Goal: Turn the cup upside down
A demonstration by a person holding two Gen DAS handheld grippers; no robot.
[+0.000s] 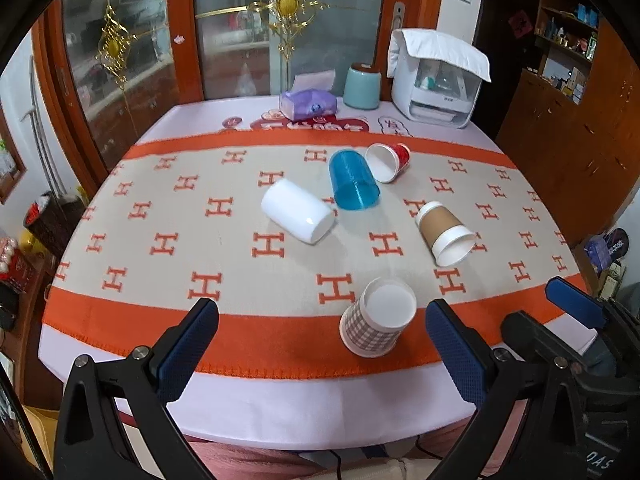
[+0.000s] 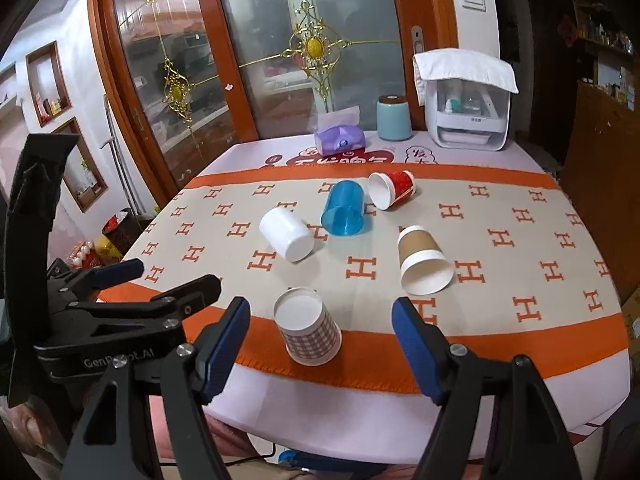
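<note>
On the orange-and-beige H-patterned cloth (image 1: pixel 168 216), seen from the left wrist, five cups are scattered: a checked paper cup (image 1: pixel 378 318) stands upside down at the near orange band, while a white cup (image 1: pixel 298 212), a blue plastic cup (image 1: pixel 354 180), a red paper cup (image 1: pixel 388 160) and a brown-sleeved paper cup (image 1: pixel 444 232) all lie on their sides. The left gripper (image 1: pixel 322 322) hangs above the table's near edge, its jaws spread wide and holding nothing. From the right wrist, the right gripper (image 2: pixel 320 318) is likewise spread wide and empty, with the checked paper cup (image 2: pixel 308 330) between and just beyond its blue pads (image 2: pixel 226 344). At the far edge sit a tissue pack (image 2: pixel 340 138), a pale green canister (image 2: pixel 394 118) and a white appliance (image 2: pixel 468 112).
</note>
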